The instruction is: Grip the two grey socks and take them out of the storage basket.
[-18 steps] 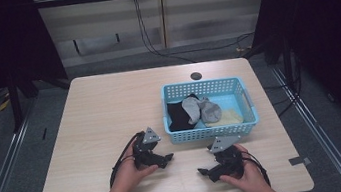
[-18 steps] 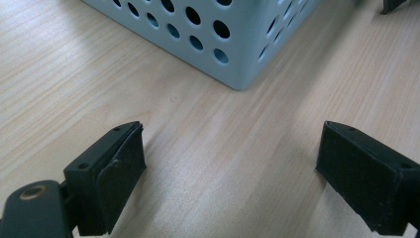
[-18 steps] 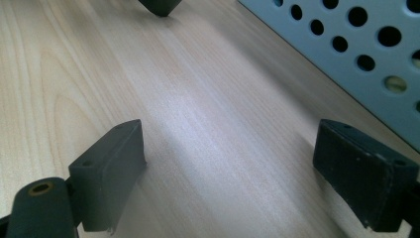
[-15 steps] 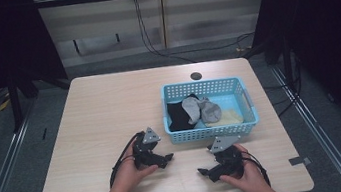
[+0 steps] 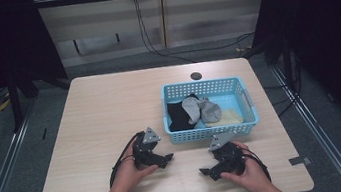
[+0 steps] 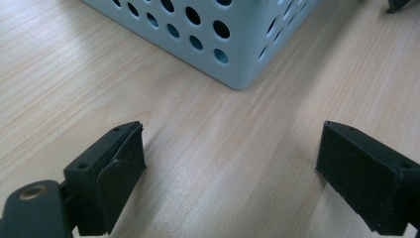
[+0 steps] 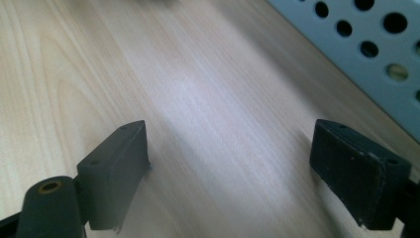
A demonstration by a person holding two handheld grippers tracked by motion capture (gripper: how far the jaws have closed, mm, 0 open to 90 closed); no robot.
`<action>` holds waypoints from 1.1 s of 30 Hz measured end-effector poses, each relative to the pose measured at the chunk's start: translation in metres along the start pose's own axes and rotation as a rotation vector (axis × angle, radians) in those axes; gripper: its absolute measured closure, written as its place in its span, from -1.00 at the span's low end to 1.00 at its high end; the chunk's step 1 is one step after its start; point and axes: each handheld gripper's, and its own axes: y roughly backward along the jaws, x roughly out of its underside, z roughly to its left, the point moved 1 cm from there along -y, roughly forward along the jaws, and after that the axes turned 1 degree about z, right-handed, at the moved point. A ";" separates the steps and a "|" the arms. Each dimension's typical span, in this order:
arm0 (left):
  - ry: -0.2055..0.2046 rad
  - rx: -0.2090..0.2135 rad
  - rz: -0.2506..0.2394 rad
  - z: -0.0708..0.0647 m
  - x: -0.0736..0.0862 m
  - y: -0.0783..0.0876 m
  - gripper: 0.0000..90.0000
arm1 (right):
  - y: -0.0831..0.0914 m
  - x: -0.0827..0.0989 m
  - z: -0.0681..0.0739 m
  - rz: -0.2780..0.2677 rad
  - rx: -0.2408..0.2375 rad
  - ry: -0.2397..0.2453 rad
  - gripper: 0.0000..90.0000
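Both claws, left (image 5: 166, 158) and right (image 5: 206, 172), agape, empty; blue perforated basket (image 5: 211, 132) holds socks, seemingly.

In the left gripper view the pale blue perforated plastic basket (image 6: 218, 34) is cut off by the top edge, so just one lower corner and its round holes show. In the right gripper view the same basket (image 7: 376, 44) runs off the right edge, and the light wooden table (image 7: 208, 99) looks smeared by blur. From the high view, the small dark round thing (image 5: 196, 76) beyond the basket's far wall is too small to identify, perhaps a cap, and the person's forearms are cut off at the bottom edge.
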 end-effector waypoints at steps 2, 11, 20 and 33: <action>0.000 -0.001 0.000 0.000 0.000 0.000 -0.76 | 0.003 -0.004 -0.002 0.037 -0.016 -0.003 -0.63; -0.001 -0.001 0.000 0.000 0.000 0.000 -0.76 | 0.023 -0.026 -0.009 0.182 -0.044 0.021 -0.56; 0.000 -0.001 0.000 0.000 0.000 0.000 -0.76 | 0.048 -0.054 -0.016 0.284 -0.056 0.045 -0.52; 0.006 -0.002 -0.006 0.000 0.000 0.000 -0.76 | 0.071 -0.102 -0.050 0.314 -0.029 0.016 -0.48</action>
